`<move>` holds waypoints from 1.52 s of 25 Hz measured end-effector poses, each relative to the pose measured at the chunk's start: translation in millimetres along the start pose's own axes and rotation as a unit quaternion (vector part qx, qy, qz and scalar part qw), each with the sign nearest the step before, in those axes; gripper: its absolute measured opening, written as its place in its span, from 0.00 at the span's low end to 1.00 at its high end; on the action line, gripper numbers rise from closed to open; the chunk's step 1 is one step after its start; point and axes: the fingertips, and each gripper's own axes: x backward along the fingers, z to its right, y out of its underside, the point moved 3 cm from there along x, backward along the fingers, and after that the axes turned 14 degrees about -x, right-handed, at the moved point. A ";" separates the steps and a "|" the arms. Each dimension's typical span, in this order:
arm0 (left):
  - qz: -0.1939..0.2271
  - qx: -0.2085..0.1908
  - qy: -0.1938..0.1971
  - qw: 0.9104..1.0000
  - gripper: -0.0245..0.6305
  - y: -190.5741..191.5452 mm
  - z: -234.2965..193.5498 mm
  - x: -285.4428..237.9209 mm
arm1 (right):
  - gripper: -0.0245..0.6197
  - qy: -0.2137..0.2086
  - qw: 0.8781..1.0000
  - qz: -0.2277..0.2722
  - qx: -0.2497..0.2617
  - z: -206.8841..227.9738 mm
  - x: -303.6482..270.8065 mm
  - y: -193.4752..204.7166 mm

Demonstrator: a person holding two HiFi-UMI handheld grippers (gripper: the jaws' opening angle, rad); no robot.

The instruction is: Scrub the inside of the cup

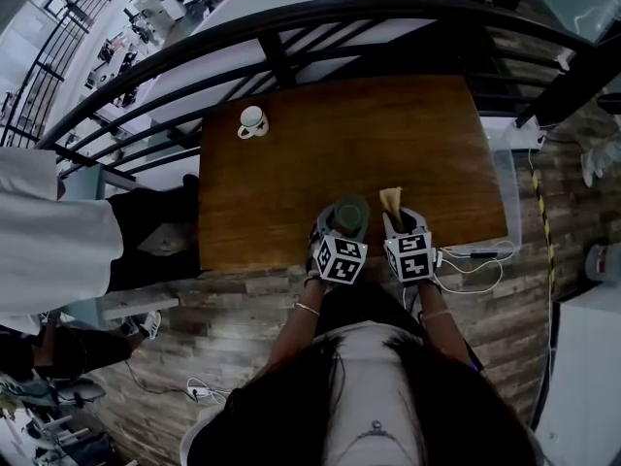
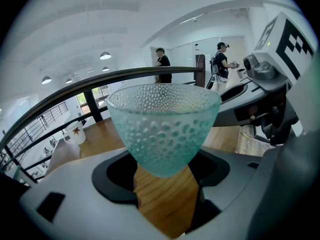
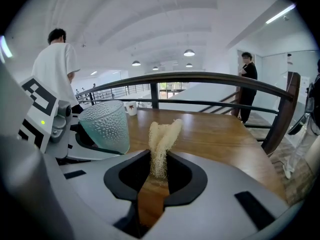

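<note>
The wooden table (image 1: 388, 144) filled the middle of the head view, with a dark curved railing (image 1: 320, 13) along its far side. Only that view showed the whole tabletop and both tools side by side over its near edge. A person in a white shirt (image 1: 49, 231) stood off the table's left side. The right gripper view showed that person from behind, and another in dark clothes (image 3: 247, 71) beyond the railing.

The left gripper (image 1: 349, 216) had its jaws clamped on the narrow lower part of the cup (image 2: 165, 129), a teal dimpled glass held upright. The left gripper view showed bare wood below the cup's base, which the head view could not show. The right gripper (image 3: 159, 174) had its jaws pinched on the lower end of a pale loofah scrubber (image 3: 161, 144) that stood up out of them. In its own view the scrubber was just beside the cup and outside it. A small white mug (image 1: 252, 122) sat at the table's far left corner, well apart from both.
</note>
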 end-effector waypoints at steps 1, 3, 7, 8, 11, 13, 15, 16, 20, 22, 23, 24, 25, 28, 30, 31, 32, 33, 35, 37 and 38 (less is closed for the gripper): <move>0.002 -0.003 -0.001 1.000 0.53 -2.0 0.6 0.9 | 0.19 -0.001 1.000 0.003 0.001 -0.4 2.1 -1.3; 0.005 -0.007 -0.002 1.000 0.53 -4.8 3.2 3.4 | 0.19 -0.003 1.000 0.007 0.003 -0.9 7.3 -2.2; 0.005 -0.021 -0.001 1.000 0.53 -9.6 8.3 6.8 | 0.19 -0.009 1.000 0.014 0.006 -0.8 17.6 -4.6; 0.006 -0.026 0.000 1.000 0.53 -10.5 9.4 7.2 | 0.19 -0.011 1.000 0.016 0.006 -1.0 19.8 -5.0; 0.006 -0.041 0.003 0.999 0.53 -12.8 12.9 8.3 | 0.19 -0.016 1.000 0.018 0.008 -2.3 26.5 -5.4; 0.007 -0.051 0.004 0.999 0.53 -15.1 15.7 9.5 | 0.19 -0.023 0.999 0.020 0.008 -3.4 31.6 -5.9; 0.008 -0.062 0.005 0.998 0.53 -18.8 17.4 10.3 | 0.19 -0.031 0.999 0.023 0.006 -4.0 37.3 -8.1; 0.009 -0.069 0.005 0.998 0.53 -20.7 17.8 10.4 | 0.19 -0.035 0.999 0.025 0.005 -4.5 39.9 -9.5; 0.011 -0.097 0.003 0.995 0.53 -24.5 18.9 9.2 | 0.19 -0.057 0.998 0.031 0.003 -7.8 48.9 -12.9; 0.011 -0.114 0.002 0.993 0.53 -26.6 19.6 7.6 | 0.19 -0.067 0.997 0.034 0.006 -9.6 53.8 -15.0; 0.010 -0.122 0.001 0.992 0.53 -27.9 19.5 6.7 | 0.19 -0.070 0.997 0.035 0.007 -10.2 56.1 -16.5; 0.010 -0.130 -0.001 0.991 0.53 -29.1 18.9 5.9 | 0.19 -0.073 0.997 0.037 0.008 -10.8 58.1 -18.2; 0.009 -0.137 -0.002 0.990 0.53 -30.2 17.9 5.5 | 0.19 -0.075 0.996 0.039 0.010 -11.5 60.2 -19.8; 0.007 -0.156 -0.007 0.988 0.53 -32.0 15.8 5.5 | 0.19 -0.082 0.996 0.044 0.014 -14.3 66.8 -22.0; 0.005 -0.170 -0.011 0.985 0.53 -32.1 14.2 5.3 | 0.19 -0.088 0.995 0.046 0.017 -16.4 70.8 -22.4; 0.004 -0.175 -0.013 0.984 0.53 -32.0 13.5 5.1 | 0.19 -0.091 0.995 0.047 0.019 -17.7 72.4 -22.3; 0.003 -0.181 -0.015 0.983 0.53 -32.0 12.8 4.9 | 0.19 -0.094 0.994 0.048 0.021 -19.2 74.0 -22.2; 0.003 -0.186 -0.016 0.982 0.53 -32.2 12.2 4.7 | 0.19 -0.099 0.994 0.048 0.023 -20.6 75.5 -22.1; 0.001 -0.200 -0.019 0.980 0.53 -33.6 11.5 4.7 | 0.19 -0.106 0.993 0.046 0.028 -23.8 78.1 -22.0; 0.001 -0.215 -0.023 0.976 0.53 -35.3 11.2 5.0 | 0.19 -0.111 0.992 0.042 0.036 -27.3 79.1 -20.8; 0.002 -0.223 -0.025 0.974 0.53 -36.2 11.2 4.9 | 0.19 -0.114 0.992 0.040 0.040 -29.1 78.9 -19.8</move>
